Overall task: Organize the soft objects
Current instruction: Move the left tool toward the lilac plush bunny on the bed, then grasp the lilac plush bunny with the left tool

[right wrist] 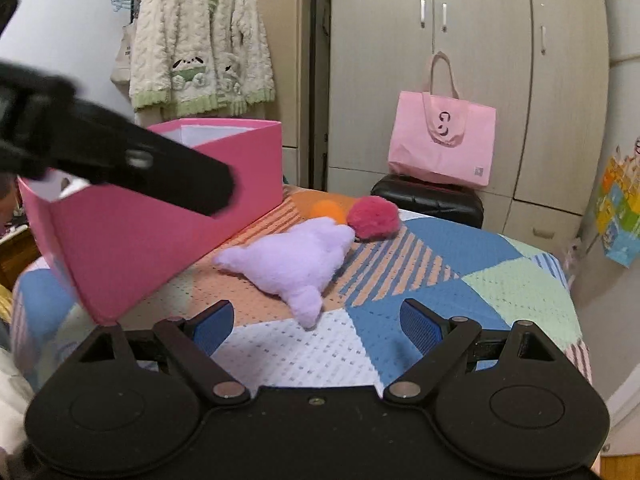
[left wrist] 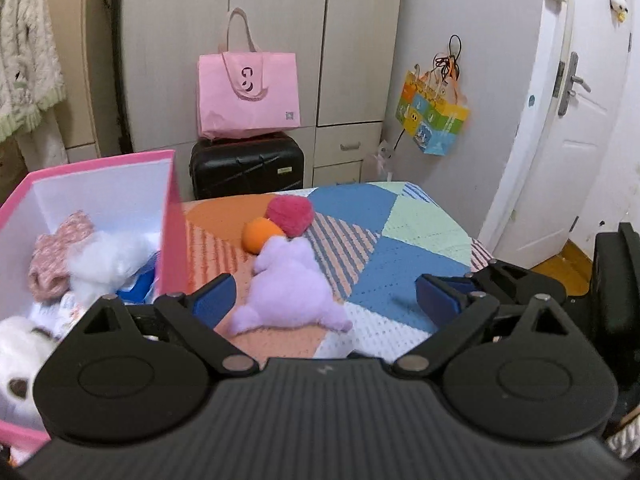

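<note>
A lilac plush toy (left wrist: 290, 288) (right wrist: 294, 262) lies flat on the patchwork bedspread (left wrist: 404, 240) (right wrist: 516, 284). Behind it sit an orange ball (left wrist: 260, 234) (right wrist: 328, 210) and a magenta pom-pom (left wrist: 290, 210) (right wrist: 374, 216), touching each other. My left gripper (left wrist: 324, 300) is open just above the plush, its blue pads on either side of it without touching. My right gripper (right wrist: 316, 326) is open too, nothing between its fingers, a little short of the plush's near end. At the left stands a pink box (left wrist: 170, 208) (right wrist: 168, 216) holding a white fluffy toy (left wrist: 106, 264), a pink knitted piece (left wrist: 60, 248) and other soft things.
Beyond the bed's far edge a pink tote bag (left wrist: 248, 92) (right wrist: 442, 144) rests on a black suitcase (left wrist: 246, 166) (right wrist: 428, 200) before the wardrobe. A colourful gift bag (left wrist: 432, 114) hangs on the right wall beside a white door (left wrist: 576, 120). A fluffy cardigan (right wrist: 202, 40) hangs behind the box.
</note>
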A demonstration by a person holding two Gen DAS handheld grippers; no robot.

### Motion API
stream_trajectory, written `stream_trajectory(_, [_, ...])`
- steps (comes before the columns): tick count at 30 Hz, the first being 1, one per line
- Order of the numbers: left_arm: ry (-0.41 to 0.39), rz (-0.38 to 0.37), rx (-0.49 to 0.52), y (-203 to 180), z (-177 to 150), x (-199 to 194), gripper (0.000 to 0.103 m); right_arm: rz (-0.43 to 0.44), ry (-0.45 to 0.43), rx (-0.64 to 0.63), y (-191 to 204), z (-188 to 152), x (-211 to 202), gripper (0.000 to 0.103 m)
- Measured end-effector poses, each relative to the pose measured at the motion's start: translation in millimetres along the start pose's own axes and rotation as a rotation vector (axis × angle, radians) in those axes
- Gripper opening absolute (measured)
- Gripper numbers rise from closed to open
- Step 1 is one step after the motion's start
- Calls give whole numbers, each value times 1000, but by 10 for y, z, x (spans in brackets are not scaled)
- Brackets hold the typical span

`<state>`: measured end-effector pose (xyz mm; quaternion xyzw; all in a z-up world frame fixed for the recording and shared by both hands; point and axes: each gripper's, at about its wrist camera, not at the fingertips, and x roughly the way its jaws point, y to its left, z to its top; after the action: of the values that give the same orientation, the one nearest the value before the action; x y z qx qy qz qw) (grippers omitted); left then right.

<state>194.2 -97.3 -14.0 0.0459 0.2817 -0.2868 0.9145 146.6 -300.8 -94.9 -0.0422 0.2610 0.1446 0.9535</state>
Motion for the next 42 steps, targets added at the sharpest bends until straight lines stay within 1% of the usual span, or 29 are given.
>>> stream_trajectory(2, [-5,11,29,-66,3,119,98,16,15,-12,-12,2,82,93])
stream_trajectory(3, [0,14,32,-83,6,192,98,22,39,-12,-25,15,141,93])
stream_trajectory(4, [13,23,25,-87,9,262,98,29,49,-7,-35,23,180,93])
stream_trajectory(5, [40,50,15,-85,13,360,97,40,53,4,-56,31,215,93])
stream_trajectory(6, [61,73,13,-82,12,445,94,55,66,20,-85,41,260,93])
stream_trajectory(7, [73,81,14,-84,14,514,94,65,77,29,-105,48,297,93])
stream_trajectory(8, [87,81,6,-67,12,581,94,72,85,35,-121,53,328,92])
stream_trajectory(10, [124,77,-20,-12,8,700,89,84,98,47,-152,70,382,92])
stream_trajectory(12, [149,66,-47,48,-2,795,82,109,112,74,-198,98,429,92])
stream_trajectory(14, [171,57,-77,97,-26,863,78,131,126,97,-239,127,480,91])
stream_trajectory(16, [185,52,-113,151,-44,924,77,136,141,99,-257,151,547,88])
stream_trajectory(18, [173,63,-136,188,-50,956,77,138,154,80,-236,165,610,87])
stream_trajectory(20, [172,57,-164,231,-45,986,77,144,160,59,-225,175,658,84])
stream_trajectory(21, [173,55,-177,249,-33,1008,77,152,157,38,-211,191,669,81])
stream_trajectory(22, [180,58,-179,260,-16,1031,77,156,154,19,-205,209,673,75])
stream_trajectory(24, [195,67,-169,275,19,1055,77,161,145,1,-222,250,685,73])
stream_trajectory(26, [190,75,-193,302,29,1058,78,159,148,-17,-215,264,721,71])
stream_trajectory(28, [185,86,-210,318,20,1078,79,155,140,-41,-182,264,730,67])
stream_trajectory(31, [201,112,-195,310,-2,1143,80,155,140,-50,-155,239,751,60])
stream_trajectory(34, [216,112,-161,267,-28,1164,80,158,126,-43,-158,214,721,58])
stream_trajectory(35, [219,103,-153,252,-35,1157,79,160,125,-37,-164,212,717,58])
stream_trajectory(36, [224,89,-151,245,-43,1151,77,159,125,-32,-168,213,709,54])
stream_trajectory(39, [218,90,-166,236,-60,1136,73,149,121,-14,-178,213,704,48])
stream_trajectory(42, [214,82,-148,203,-66,1115,68,140,115,10,-190,200,684,43])
